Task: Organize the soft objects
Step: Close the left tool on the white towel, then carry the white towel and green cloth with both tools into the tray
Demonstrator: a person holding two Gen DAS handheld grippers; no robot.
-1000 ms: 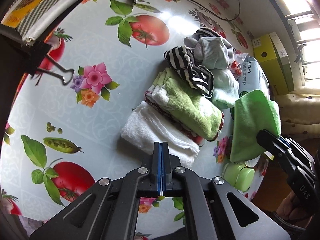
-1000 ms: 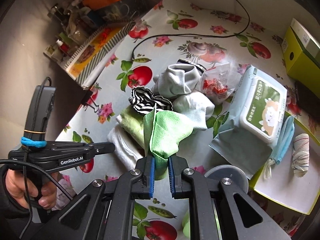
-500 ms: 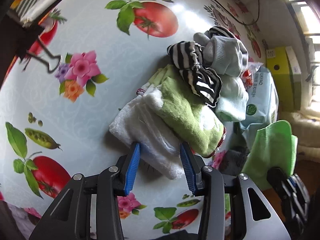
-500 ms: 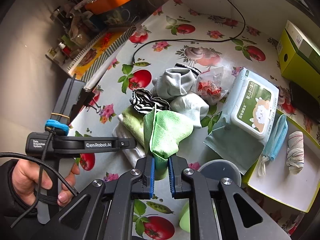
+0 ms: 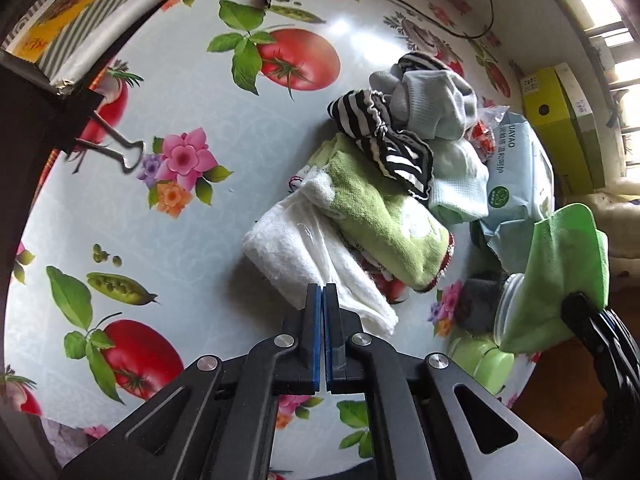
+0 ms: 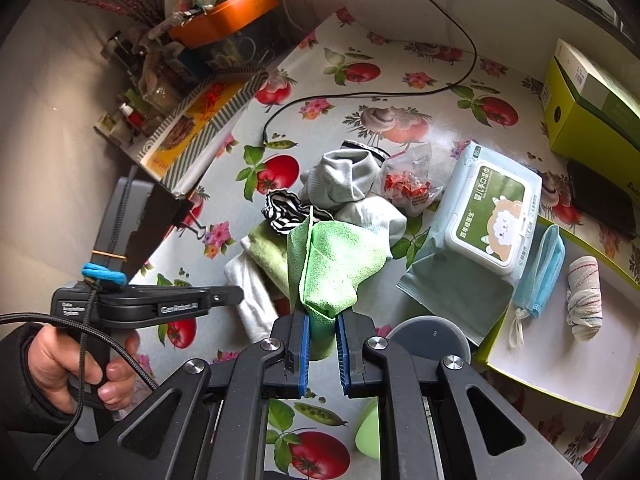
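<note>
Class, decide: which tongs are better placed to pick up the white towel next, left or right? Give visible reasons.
Left. The left tongs are shut, hold nothing and sit right at the white towel; the right tongs already grip the green cloth.

A floral oilcloth [image 6: 424, 92] printed with tomatoes covers the table. A black cable [image 6: 372, 94] snakes across it. A pack of baby wet wipes [image 6: 490, 208] lies near a yellow-green cardboard box [image 6: 588, 116]. A binder clip [image 5: 116, 148] grips the table edge, and an orange bowl [image 6: 228, 16] sits among clutter.
</note>
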